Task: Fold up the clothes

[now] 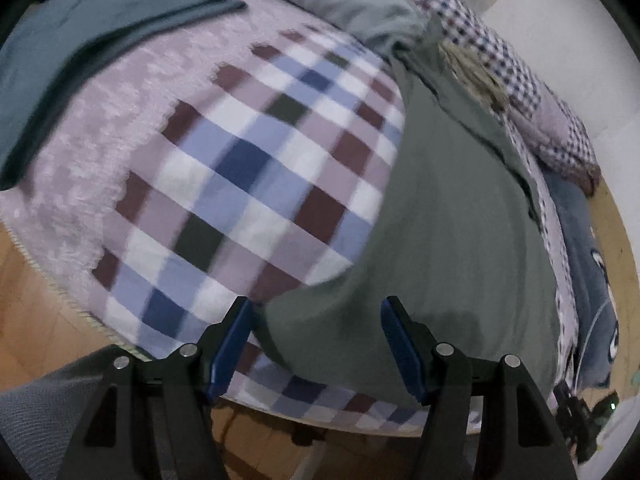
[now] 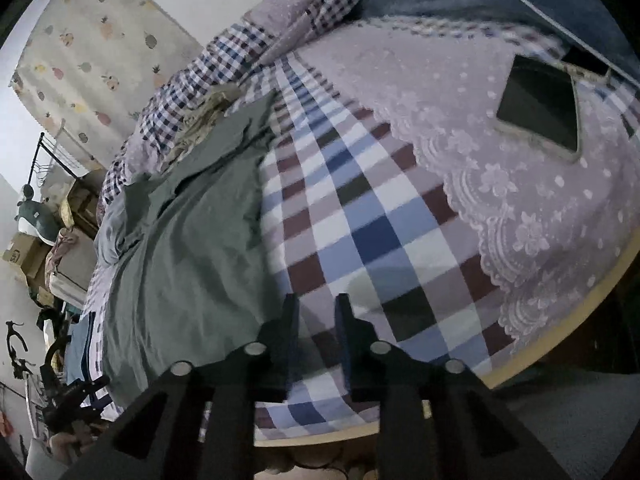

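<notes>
Progress: grey garment (image 1: 460, 220) spread unfolded, centre-right | left gripper (image 1: 316, 344) agape, empty | right gripper (image 2: 318, 320) parted narrowly, empty | folding undone

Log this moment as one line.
left gripper: open, over green garment | right gripper: open, empty, above checked sheet | fold: not started

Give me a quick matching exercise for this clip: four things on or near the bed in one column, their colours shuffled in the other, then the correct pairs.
Things:
1. spread-out shirt
2. folded cloth
3. lace cover
4. pads of the left tongs

Colours:
A. pale lilac
B. bright blue
C. grey-green
D. dark teal

Pairs: 1-C, 2-D, 3-A, 4-B
</notes>
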`<action>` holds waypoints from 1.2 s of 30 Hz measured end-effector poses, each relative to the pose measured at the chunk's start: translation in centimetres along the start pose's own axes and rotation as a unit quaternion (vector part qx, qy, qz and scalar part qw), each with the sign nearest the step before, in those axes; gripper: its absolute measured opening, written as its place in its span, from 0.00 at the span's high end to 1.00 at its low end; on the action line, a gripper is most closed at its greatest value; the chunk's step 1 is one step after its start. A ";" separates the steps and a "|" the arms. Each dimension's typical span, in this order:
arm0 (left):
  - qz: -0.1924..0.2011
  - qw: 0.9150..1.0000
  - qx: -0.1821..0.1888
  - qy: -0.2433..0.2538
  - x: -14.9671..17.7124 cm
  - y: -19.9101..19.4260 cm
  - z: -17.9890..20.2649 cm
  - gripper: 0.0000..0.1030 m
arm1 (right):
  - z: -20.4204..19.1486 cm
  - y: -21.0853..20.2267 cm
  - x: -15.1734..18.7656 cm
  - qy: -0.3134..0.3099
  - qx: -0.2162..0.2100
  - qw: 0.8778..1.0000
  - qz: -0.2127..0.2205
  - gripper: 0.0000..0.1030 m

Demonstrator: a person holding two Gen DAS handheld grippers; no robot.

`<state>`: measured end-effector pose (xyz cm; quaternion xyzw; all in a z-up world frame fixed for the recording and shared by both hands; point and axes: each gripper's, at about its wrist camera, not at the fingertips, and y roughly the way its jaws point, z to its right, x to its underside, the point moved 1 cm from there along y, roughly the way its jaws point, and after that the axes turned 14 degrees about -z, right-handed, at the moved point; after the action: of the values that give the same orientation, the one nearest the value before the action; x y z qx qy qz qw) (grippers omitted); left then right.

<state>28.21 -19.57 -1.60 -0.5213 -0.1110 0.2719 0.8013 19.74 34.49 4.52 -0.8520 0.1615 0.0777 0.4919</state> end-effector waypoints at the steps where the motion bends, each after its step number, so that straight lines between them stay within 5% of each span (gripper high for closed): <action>1: -0.006 1.000 0.007 0.006 0.0 0.2 0.3 0.37 | 0.0 0.4 0.0 0.000 -0.001 1.000 -0.009 0.74; 4: -0.011 1.000 0.015 0.009 -0.1 0.5 0.5 0.69 | -0.3 1.3 0.1 -0.011 0.001 1.000 -0.024 0.74; 10: 0.005 0.999 0.051 0.006 0.1 -0.5 0.3 0.90 | -2.1 1.2 0.8 -0.063 -0.007 0.998 -0.018 0.74; 19: 0.044 0.995 0.089 -0.004 0.7 -2.7 -0.3 0.94 | -4.1 -0.1 1.9 -0.111 -0.011 0.994 0.010 0.74; 28: 0.043 0.995 0.085 -0.007 0.8 -2.6 0.0 0.94 | -4.5 4.1 1.8 -0.114 0.033 0.991 -0.064 0.72; 32: 0.044 0.995 0.087 -0.010 0.7 -2.6 0.1 0.95 | -6.3 4.7 2.5 -0.164 0.066 0.982 -0.064 0.99; 36: 0.063 0.990 0.123 -0.006 1.3 -4.3 0.3 0.96 | -6.8 1.5 2.9 -0.167 0.057 0.984 -0.031 1.00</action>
<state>30.58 -19.95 2.22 -0.4232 -0.0483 0.3359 0.8401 21.75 27.39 5.86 -0.8023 0.0545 0.1946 0.5617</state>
